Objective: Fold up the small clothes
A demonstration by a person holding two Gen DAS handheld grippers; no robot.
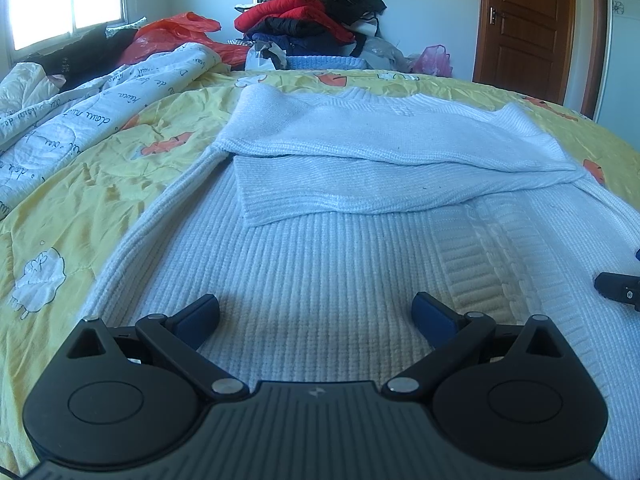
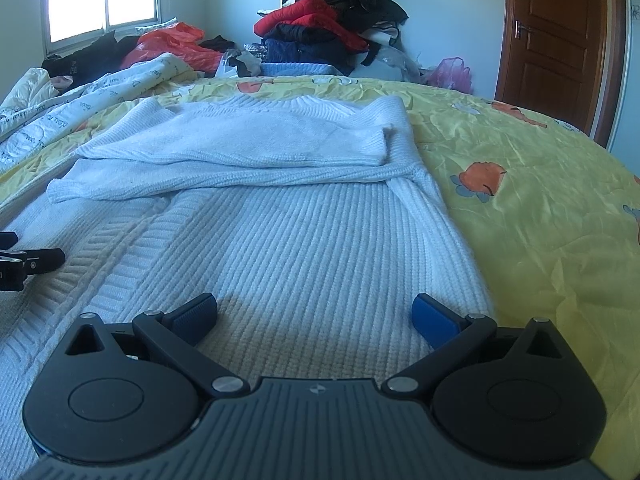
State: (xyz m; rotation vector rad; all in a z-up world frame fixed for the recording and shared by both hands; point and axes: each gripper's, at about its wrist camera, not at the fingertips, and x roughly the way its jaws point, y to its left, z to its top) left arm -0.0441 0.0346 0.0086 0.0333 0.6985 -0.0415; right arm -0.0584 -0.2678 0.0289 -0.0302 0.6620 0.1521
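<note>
While both tongs (image 1: pixel 316 314) (image 2: pixel 316 314) gape over sweater (image 1: pixel 320 248), clothes pile (image 1: pixel 316 12) beyond.

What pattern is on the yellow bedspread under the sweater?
The bedspread is yellow with orange cartoon fruit and white sheep; the left wrist view shows both best.

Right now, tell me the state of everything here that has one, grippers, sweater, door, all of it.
Left gripper: open, empty, over the hem.
Right gripper: open, empty.
White sweater: flat on the bed, both sleeves folded across the chest.
Door: closed.
Clothes pile: heaped, unfolded.
</note>
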